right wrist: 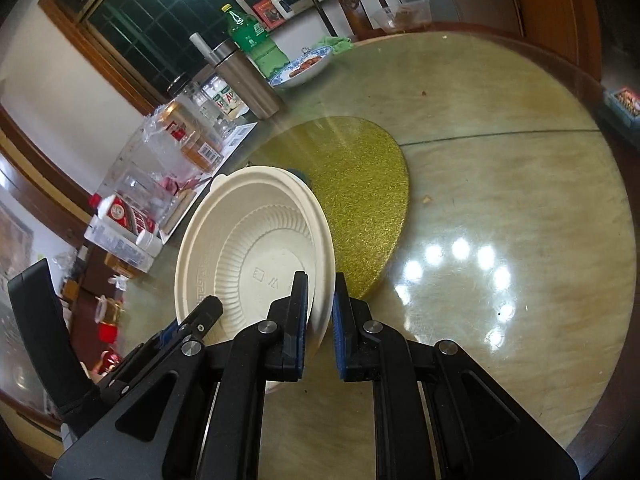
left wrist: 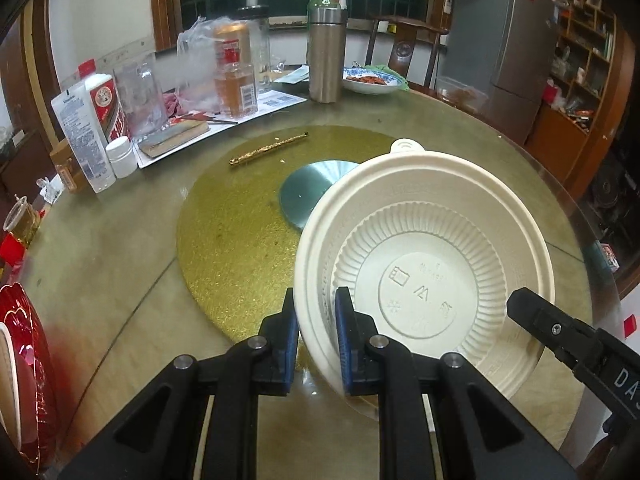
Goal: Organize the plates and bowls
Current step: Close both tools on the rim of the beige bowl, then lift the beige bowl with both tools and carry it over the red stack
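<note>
A cream disposable bowl (left wrist: 432, 256) with a ribbed wall and a small rim tab is held tilted above the round table. My left gripper (left wrist: 318, 328) is shut on its left rim, one finger inside and one outside. My right gripper (right wrist: 320, 316) is shut on the opposite rim of the same bowl (right wrist: 256, 248). The right gripper's black finger (left wrist: 560, 336) shows at the bowl's right rim in the left wrist view. The left gripper's finger (right wrist: 200, 316) shows at the bowl's lower left in the right wrist view. The bowl looks like two nested layers at the rim.
A gold round mat (left wrist: 240, 232) with a silver disc (left wrist: 316, 192) lies mid-table. Bottles, a steel flask (left wrist: 326, 60), jars and boxes crowd the far left. A blue-patterned dish of food (left wrist: 374, 80) sits at the back. A red dish (left wrist: 24, 360) is at the near left edge.
</note>
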The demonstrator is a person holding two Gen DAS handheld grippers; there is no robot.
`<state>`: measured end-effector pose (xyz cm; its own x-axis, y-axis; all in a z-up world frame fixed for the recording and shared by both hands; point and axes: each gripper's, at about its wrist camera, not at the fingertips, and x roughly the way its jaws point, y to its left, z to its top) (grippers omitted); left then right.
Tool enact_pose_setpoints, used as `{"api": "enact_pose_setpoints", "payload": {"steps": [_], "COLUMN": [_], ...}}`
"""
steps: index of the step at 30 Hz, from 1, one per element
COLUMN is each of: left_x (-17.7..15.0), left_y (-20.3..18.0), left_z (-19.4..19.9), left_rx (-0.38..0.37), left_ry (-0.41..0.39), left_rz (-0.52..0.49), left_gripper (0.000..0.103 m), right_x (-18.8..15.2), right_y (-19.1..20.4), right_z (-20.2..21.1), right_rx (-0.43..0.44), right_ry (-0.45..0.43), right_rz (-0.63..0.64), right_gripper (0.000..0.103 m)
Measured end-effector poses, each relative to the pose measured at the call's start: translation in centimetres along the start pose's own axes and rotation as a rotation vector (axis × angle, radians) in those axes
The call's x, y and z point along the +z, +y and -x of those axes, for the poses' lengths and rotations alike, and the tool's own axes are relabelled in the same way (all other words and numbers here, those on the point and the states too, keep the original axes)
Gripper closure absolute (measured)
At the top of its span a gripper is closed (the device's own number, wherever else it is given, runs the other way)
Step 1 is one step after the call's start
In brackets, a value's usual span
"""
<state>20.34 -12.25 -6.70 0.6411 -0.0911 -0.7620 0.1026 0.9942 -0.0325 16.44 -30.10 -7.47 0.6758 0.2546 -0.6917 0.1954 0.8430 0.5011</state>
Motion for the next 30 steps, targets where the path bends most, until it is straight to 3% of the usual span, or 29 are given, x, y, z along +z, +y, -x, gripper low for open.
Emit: {"api": "enact_pose_setpoints", "payload": {"steps": [11,30], "left_x": [-0.35,-0.91], "left_y": [0.27,0.21], "left_z": [-0.19,0.05], "left_rx": [-0.033,-0.01], "left_ry": [-0.021,-0.055], "left_rz": [-0.001,-0.003], "left_gripper": [0.087,0.087], "right_x": [-0.5,-0.67], "right_y": [0.84,0.82], "right_z": [-0.08,-0.12], "right_rx": [-0.08,-0.06], "right_ry": [-0.072,-0.068], "right_rz": [0.063,0.071], "right_gripper": [0.092,0.092]}}
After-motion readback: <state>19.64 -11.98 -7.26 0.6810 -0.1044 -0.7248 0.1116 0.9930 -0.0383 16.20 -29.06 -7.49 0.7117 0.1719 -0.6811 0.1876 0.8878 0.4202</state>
